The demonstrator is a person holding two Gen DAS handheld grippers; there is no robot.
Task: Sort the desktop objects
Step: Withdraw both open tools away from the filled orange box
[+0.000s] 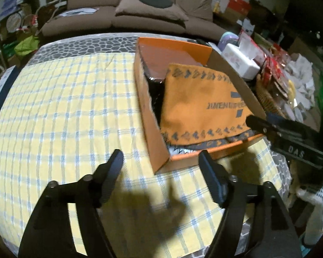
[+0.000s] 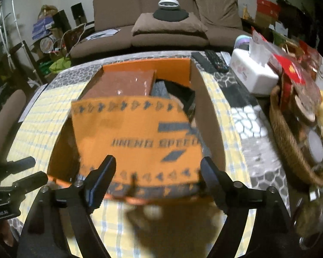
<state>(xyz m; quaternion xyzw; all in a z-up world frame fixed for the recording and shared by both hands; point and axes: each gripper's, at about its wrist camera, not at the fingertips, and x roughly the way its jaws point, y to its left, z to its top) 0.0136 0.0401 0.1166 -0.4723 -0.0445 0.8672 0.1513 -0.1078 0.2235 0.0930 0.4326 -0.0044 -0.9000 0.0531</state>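
You're holding your left gripper (image 1: 161, 161) and right gripper (image 2: 158, 167) with jaws apart, gripping nothing, over the checked cloth (image 1: 64, 107). The orange towel (image 2: 137, 137) is lying in the box (image 1: 152, 129) at 12 o'clock from the right gripper, sofa (image 2: 168, 21) sitting beyond.

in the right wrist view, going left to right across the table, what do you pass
yellow checked cloth → orange box with the orange towel on it → remote controls → white tissue box → wicker basket
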